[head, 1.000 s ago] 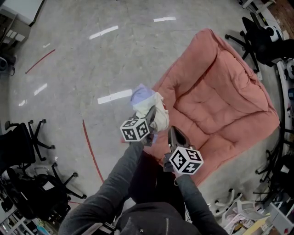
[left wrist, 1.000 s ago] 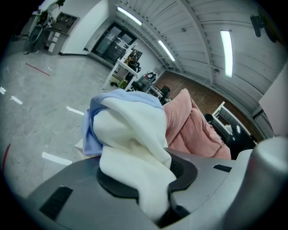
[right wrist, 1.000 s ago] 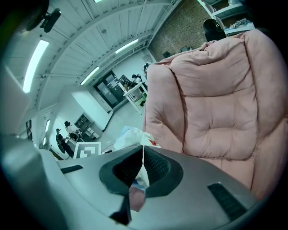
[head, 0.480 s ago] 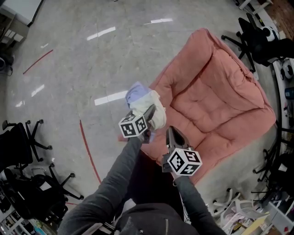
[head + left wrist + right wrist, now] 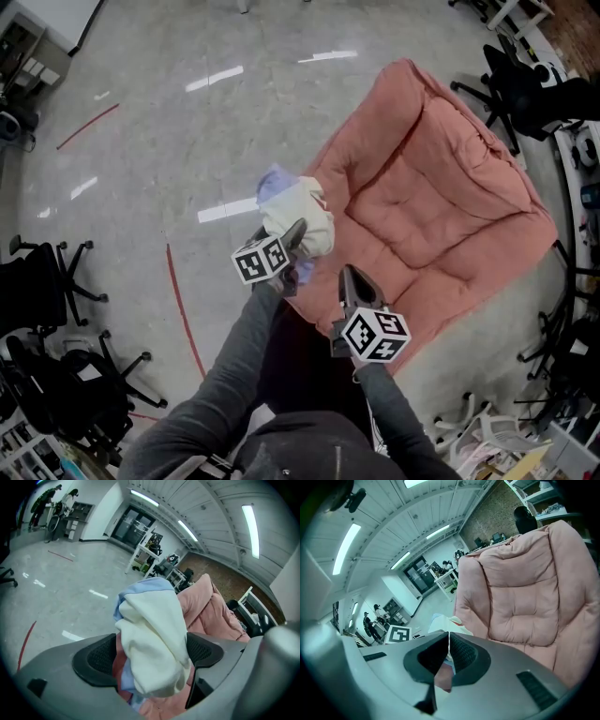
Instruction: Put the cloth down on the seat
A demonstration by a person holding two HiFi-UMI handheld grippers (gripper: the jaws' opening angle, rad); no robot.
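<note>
The cloth [image 5: 298,217], a cream and pale-blue bundle, sits at the left arm of the pink padded seat [image 5: 441,187]. My left gripper [image 5: 298,240] is right behind it. In the left gripper view the cloth [image 5: 152,634] fills the gap of the left gripper [image 5: 152,652]. Its jaws have just been opening and now stand wide, with the pads no longer pressing on the cloth. My right gripper [image 5: 349,274] hangs lower, before the seat's front edge. In its own view the right gripper [image 5: 447,641] is shut with nothing in it, facing the seat [image 5: 520,588].
Black office chairs stand at the left [image 5: 42,291] and the far right [image 5: 525,80]. A red line [image 5: 183,305] runs across the shiny grey floor. White tables [image 5: 145,555] and distant people [image 5: 370,620] are far across the room.
The left gripper's jaws have spread apart around the cloth. That gripper and the cloth have shifted a little to the left in the head view. The right gripper stays shut.
</note>
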